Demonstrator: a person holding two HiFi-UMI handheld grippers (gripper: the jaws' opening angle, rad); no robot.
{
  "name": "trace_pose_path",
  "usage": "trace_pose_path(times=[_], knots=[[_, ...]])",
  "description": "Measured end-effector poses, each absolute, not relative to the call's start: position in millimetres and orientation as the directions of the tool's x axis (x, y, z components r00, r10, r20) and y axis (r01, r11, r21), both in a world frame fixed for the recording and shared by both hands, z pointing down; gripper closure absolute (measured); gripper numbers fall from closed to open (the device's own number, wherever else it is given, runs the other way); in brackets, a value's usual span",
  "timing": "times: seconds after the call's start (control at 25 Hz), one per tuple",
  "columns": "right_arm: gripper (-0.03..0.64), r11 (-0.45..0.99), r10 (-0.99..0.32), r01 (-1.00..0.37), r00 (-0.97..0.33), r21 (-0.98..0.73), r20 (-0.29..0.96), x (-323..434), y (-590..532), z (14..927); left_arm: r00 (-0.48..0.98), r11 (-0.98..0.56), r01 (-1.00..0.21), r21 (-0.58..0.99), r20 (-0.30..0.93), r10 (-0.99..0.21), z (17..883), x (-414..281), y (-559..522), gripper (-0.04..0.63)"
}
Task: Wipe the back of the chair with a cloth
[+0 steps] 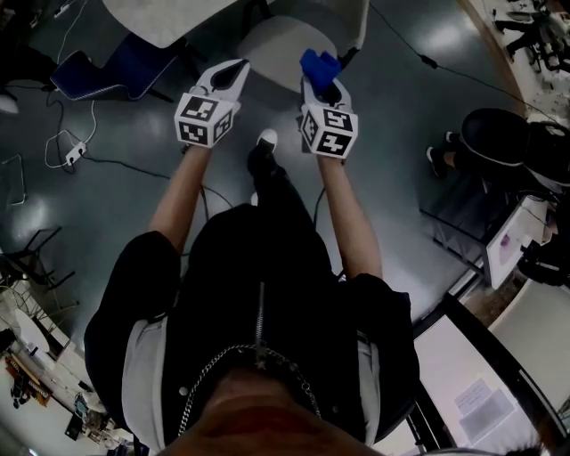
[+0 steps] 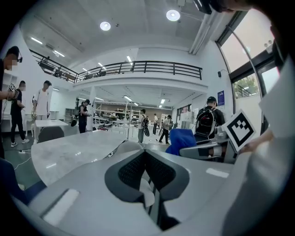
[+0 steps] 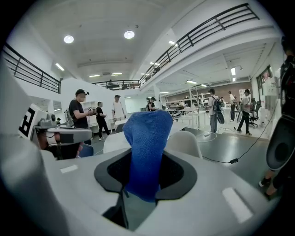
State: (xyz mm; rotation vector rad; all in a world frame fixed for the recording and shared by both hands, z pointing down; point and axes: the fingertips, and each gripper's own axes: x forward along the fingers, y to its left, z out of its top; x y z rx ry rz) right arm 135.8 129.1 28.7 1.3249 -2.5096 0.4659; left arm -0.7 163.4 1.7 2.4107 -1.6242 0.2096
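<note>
A white chair [image 1: 278,43] stands on the grey floor just ahead of both grippers; its rounded back [image 3: 185,144] shows past the right jaws. My right gripper [image 1: 319,85] is shut on a blue cloth [image 1: 318,64], which sticks up out of the jaws [image 3: 148,138] and hides the fingertips. My left gripper [image 1: 233,73] is held level beside it, to the left, shut with nothing between its dark pads [image 2: 133,168]. From the left gripper view the blue cloth [image 2: 180,139] and the right gripper's marker cube [image 2: 239,130] show to the right.
A white table [image 1: 165,18] stands beyond the left gripper, with a blue chair [image 1: 134,62] beside it. Cables and a power strip [image 1: 73,153] lie on the floor at left. A black office chair [image 1: 490,138] stands at right. Several people stand in the hall.
</note>
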Motion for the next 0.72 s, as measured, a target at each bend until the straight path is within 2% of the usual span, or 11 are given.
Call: trace_pose_path(times=[0.72], knots=[[0.476,0.39,-0.812,-0.901,-0.434,-0.192,0.39,115,-63,50,0.48,-0.463,-0.877,0.127,0.281,-0.831,17,-35,-32,0.584]])
